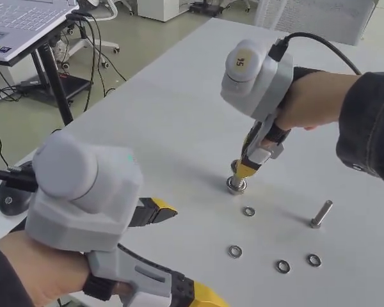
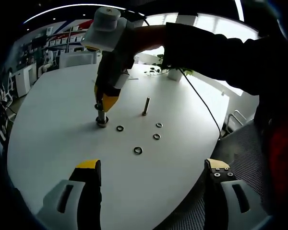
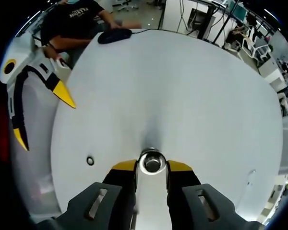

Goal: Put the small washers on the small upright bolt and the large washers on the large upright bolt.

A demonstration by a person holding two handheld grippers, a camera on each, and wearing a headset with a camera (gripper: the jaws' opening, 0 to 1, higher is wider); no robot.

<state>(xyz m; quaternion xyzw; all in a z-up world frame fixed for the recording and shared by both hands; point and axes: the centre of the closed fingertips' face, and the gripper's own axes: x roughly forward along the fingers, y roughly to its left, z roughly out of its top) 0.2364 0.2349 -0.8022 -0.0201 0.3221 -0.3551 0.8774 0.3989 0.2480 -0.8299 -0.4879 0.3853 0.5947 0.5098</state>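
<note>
At table centre, right gripper (image 1: 239, 173) clenched on large washer (image 3: 152, 162), seemingly seating it on large bolt (image 1: 236, 186). Left gripper (image 2: 152, 165) gaping, idle. Small washers (image 1: 249, 211) loose near small bolt (image 1: 320, 213). Next likely: release, fetch one.

large upright bolt (image 1: 236, 185) shank mostly hidden behind the right gripper (image 1: 242, 174) fingers in the head view, what they pinch too small to tell, left gripper (image 1: 191, 252) lower finger cut off by the bottom edge, laptop (image 1: 16, 19) cropped at the top-left corner
</note>
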